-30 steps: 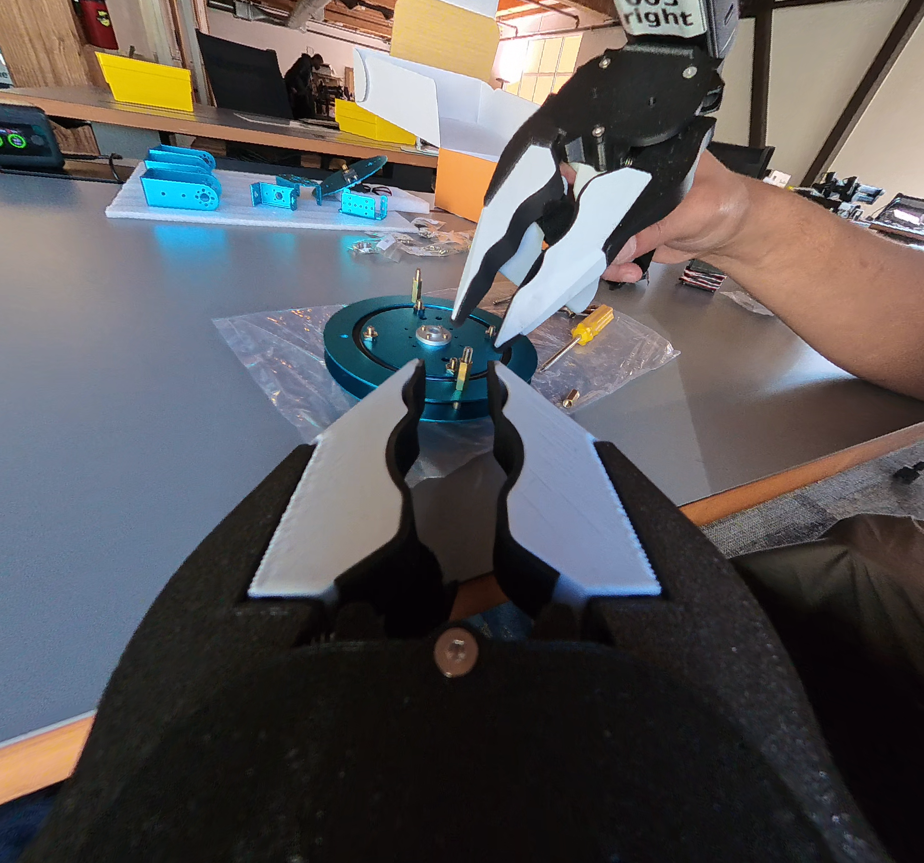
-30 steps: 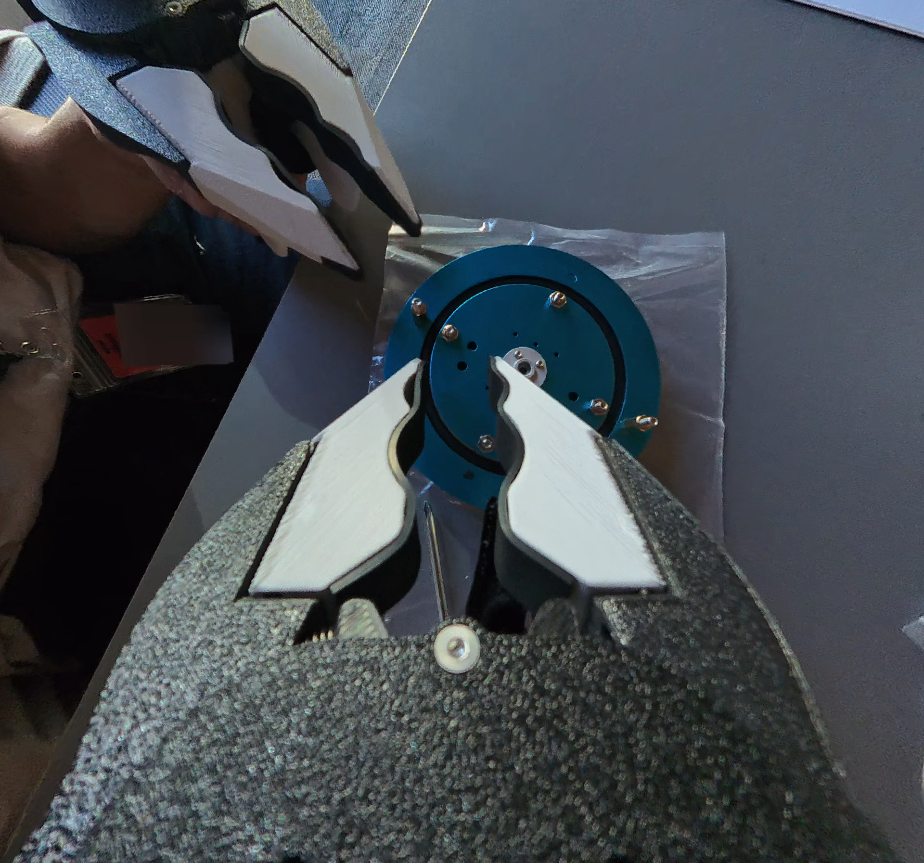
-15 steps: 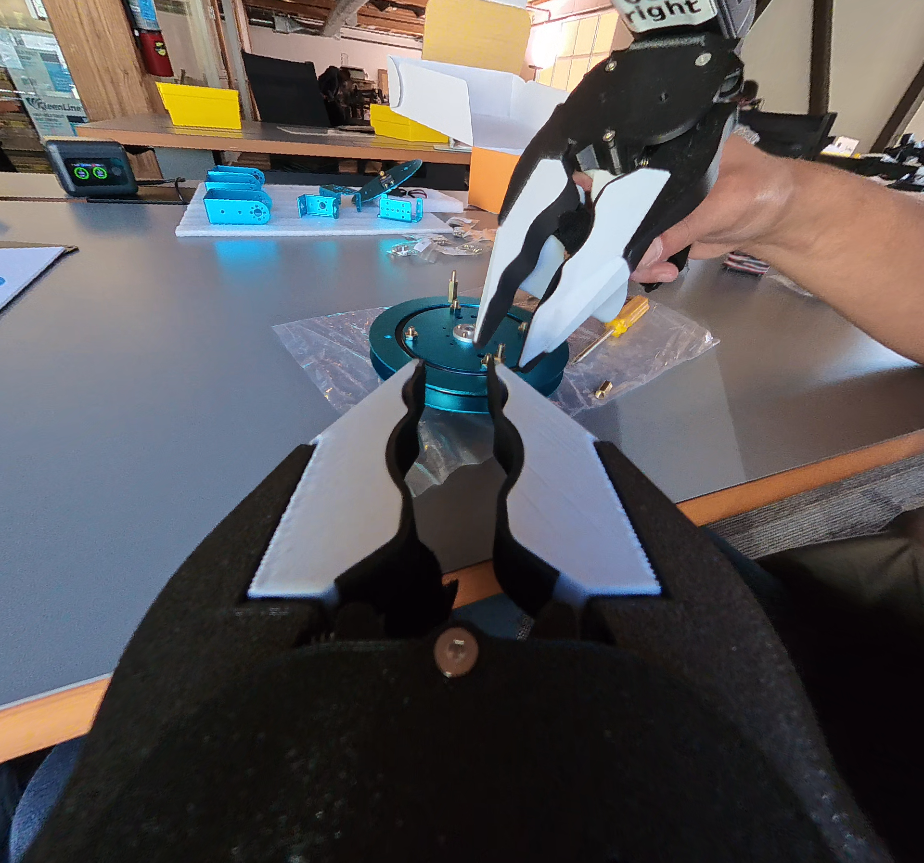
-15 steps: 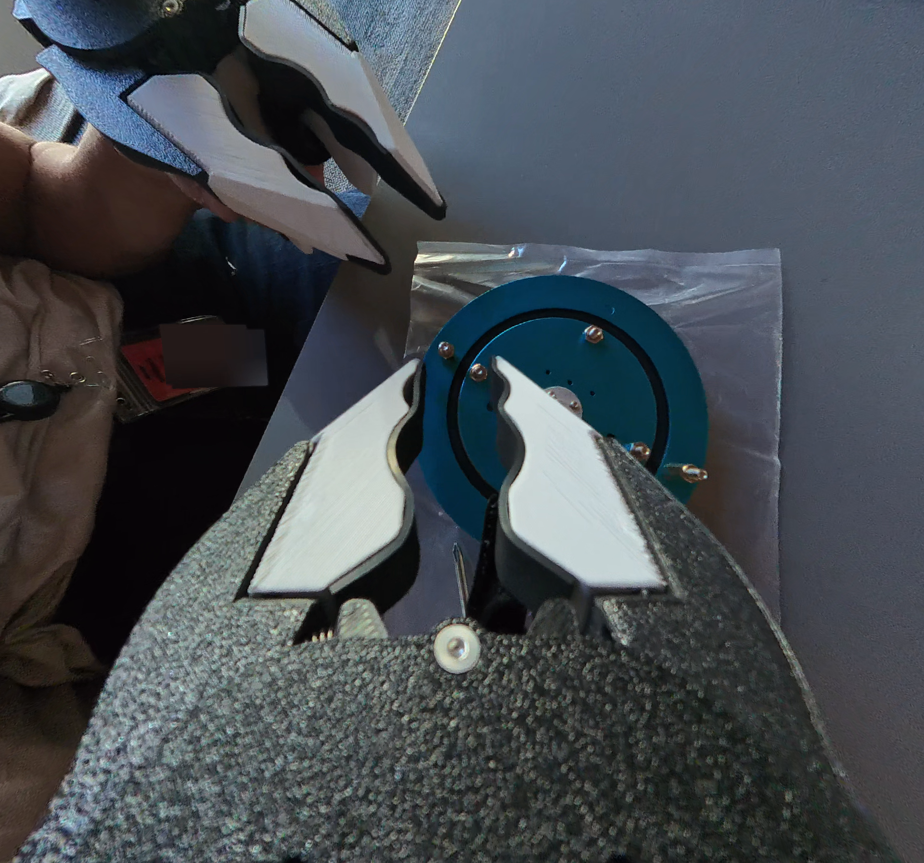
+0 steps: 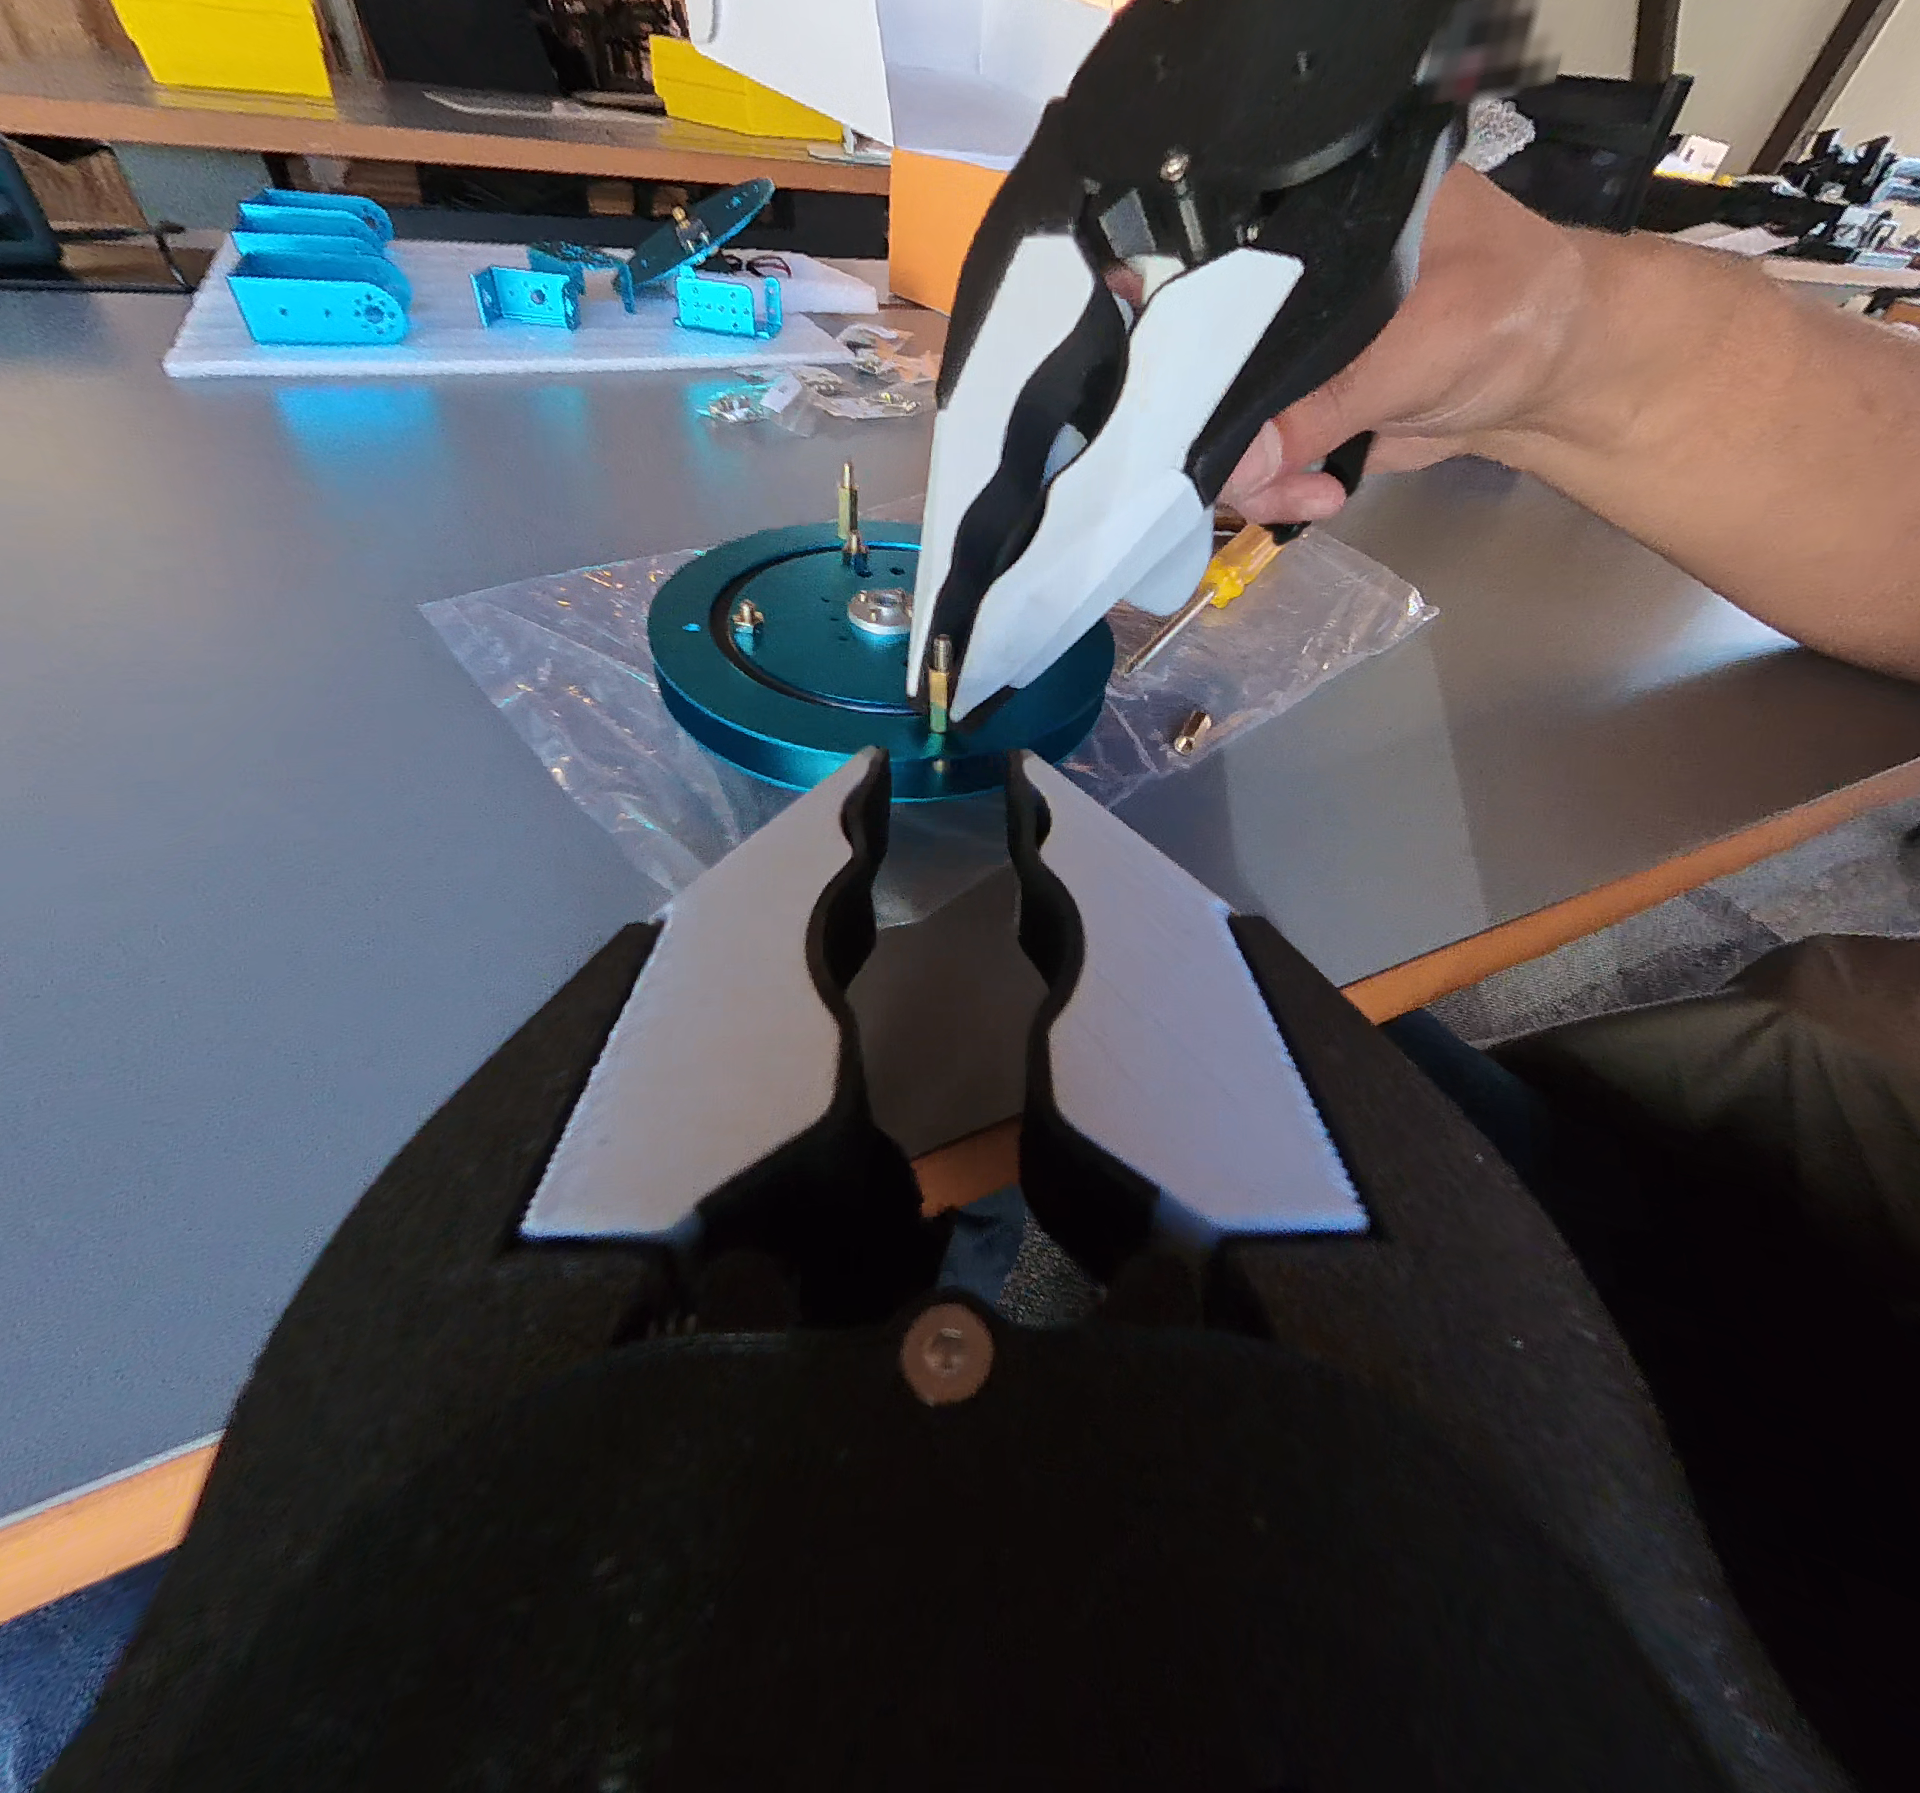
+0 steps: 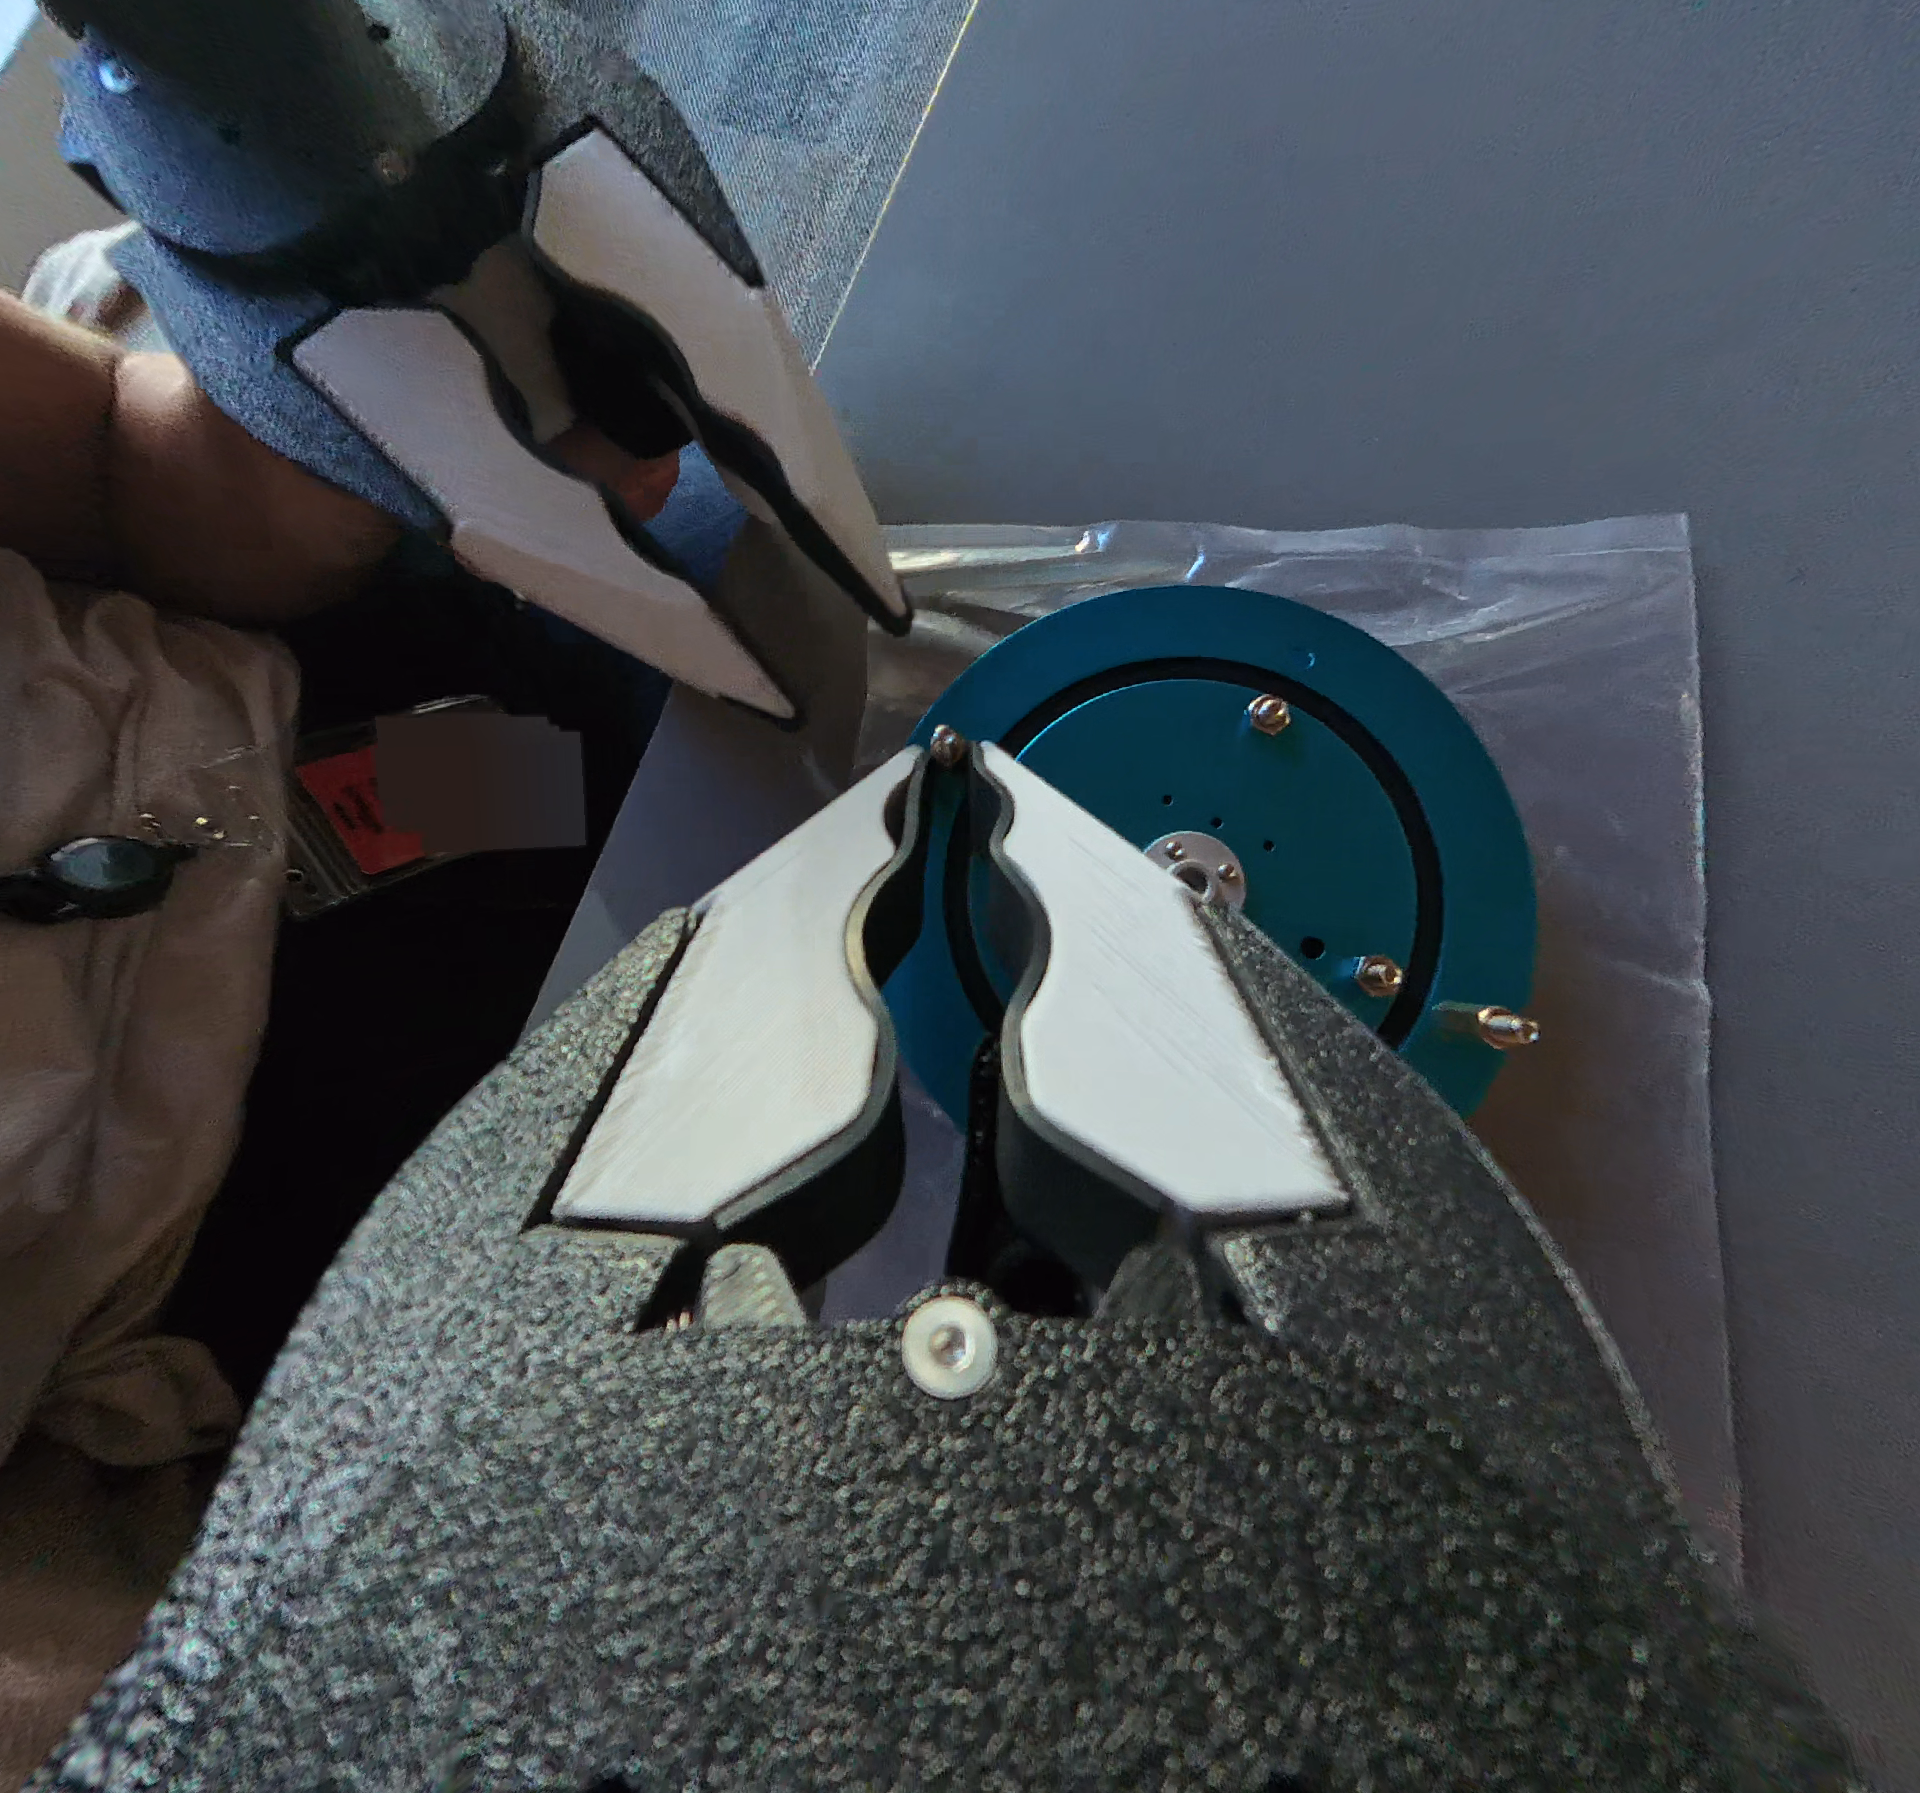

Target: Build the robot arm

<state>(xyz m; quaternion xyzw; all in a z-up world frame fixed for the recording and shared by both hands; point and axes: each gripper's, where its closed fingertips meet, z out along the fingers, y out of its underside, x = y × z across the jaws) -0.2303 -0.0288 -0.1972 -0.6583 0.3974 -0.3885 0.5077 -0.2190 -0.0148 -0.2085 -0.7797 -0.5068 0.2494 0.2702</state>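
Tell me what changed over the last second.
The right hand-held gripper moved from over the hub to the blue disc's near edge and closed its tips on a brass standoff there. The left hand-held gripper stayed open and empty, just short of the disc. Disc and plastic bag stayed put.

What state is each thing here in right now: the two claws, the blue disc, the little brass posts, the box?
Right gripper: shut on brass post at the disc's near edge.
Left gripper: open, empty, just short of the disc.
Blue disc: flat on plastic bag.
Far post: upright on disc.
Loose post: lying on bag.
Screwdriver: lying on bag.
White box: open.
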